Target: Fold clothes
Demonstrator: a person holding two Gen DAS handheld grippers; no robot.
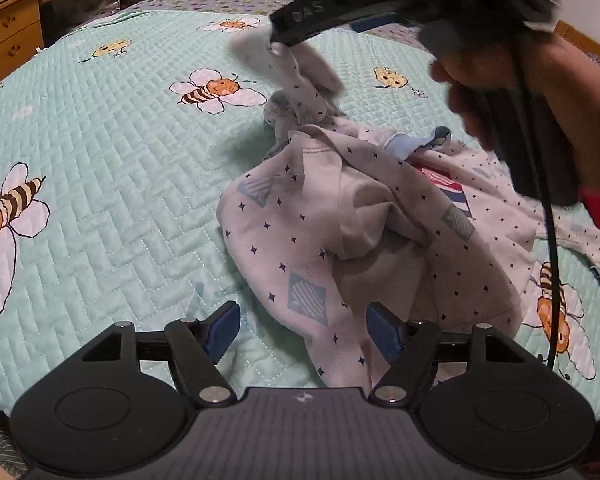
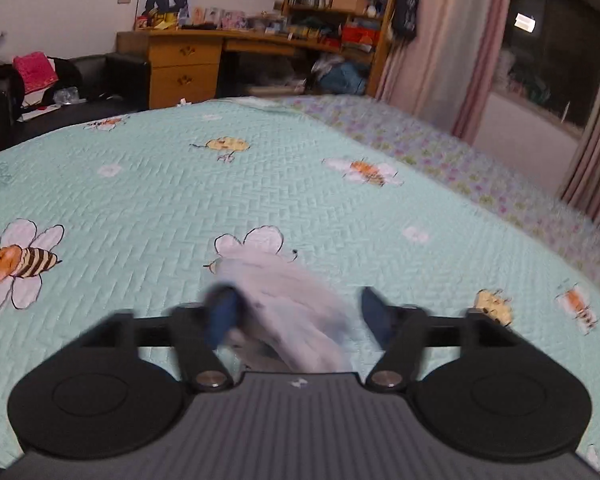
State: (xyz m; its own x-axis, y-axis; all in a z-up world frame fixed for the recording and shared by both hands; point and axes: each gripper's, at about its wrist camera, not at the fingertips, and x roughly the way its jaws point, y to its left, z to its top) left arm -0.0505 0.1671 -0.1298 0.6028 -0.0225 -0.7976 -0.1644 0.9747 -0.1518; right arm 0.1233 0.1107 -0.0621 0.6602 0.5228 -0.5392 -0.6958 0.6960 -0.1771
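A pale garment (image 1: 300, 240) printed with small dark stars and striped blue diamonds lies crumpled on the bed, right of centre. My left gripper (image 1: 304, 330) stands open just above the bedspread. A lower fold of the garment lies between its blue pads, close to the right one. A twisted sleeve rises from the heap to my right gripper's black finger (image 1: 304, 20) at the top. In the right wrist view my right gripper (image 2: 298, 316) has its jaws wide apart. The blurred pale cloth (image 2: 296, 308) hangs between them against the left pad, not pinched.
The mint quilted bedspread (image 1: 100, 160) with bee prints spreads left and far. A hand (image 1: 500, 80) and a black cable (image 1: 552, 240) are at the right. A wooden desk (image 2: 184, 68), shelves (image 2: 340, 0) and curtains (image 2: 440, 60) stand beyond the bed.
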